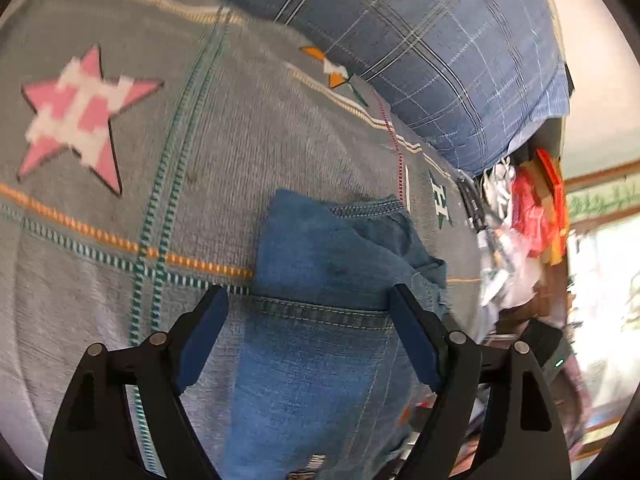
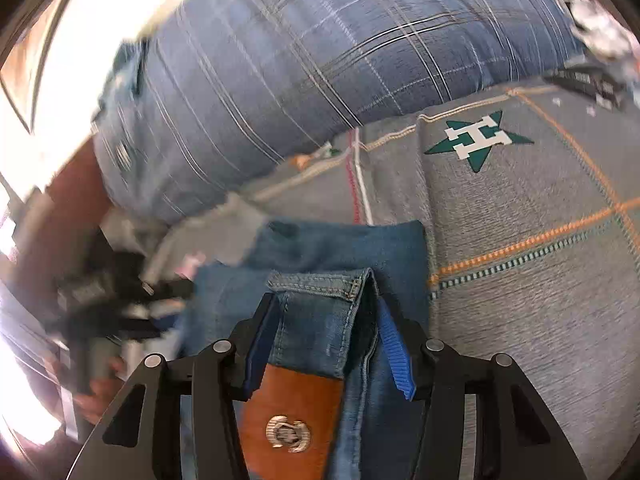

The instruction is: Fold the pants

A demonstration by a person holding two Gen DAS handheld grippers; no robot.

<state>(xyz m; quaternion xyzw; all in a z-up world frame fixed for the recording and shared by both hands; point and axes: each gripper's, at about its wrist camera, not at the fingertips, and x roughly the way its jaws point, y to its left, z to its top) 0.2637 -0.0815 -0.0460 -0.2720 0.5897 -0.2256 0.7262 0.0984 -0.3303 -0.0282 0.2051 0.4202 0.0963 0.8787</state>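
One pair of blue denim pants (image 1: pixel 320 280) lies on a grey blanket (image 1: pixel 100 288) w/ stitched grid lines, partly folded, layers stacked. In left wrist view a seam runs across the denim betw. the two pads; a folded flap sits further up, edge w/ double stitching. Left gripper (image 1: pixel 308 300) hangs over the pants, jaws spread wide, pads clear of the cloth on both sides, so released, nothing gripped.

Right wrist view: right gripper (image 2: pixel 326 308) straddles the waistband (image 2: pixel 320 284), a folded denim ridge w/ a brown leather patch (image 2: pixel 292 420) and its metal emblem showing betw. the fingers. Left pad sits just beside the denim, right pad near the fold's edge; contact looks loose, can't tell for sure if it presses, reads as let go rather than clenched. Both views are blurred.

Outward: pink-and-white star (image 1: pixel 80 116) on the blanket well left of the pants, green star w/ white H (image 2: pixel 476 140) to the upper right in right view. Blue plaid pillow (image 1: pixel 440 52) lies beyond the blanket's edge. Cluttered heap of red and white items (image 1: pixel 528 208) sits at the far right.
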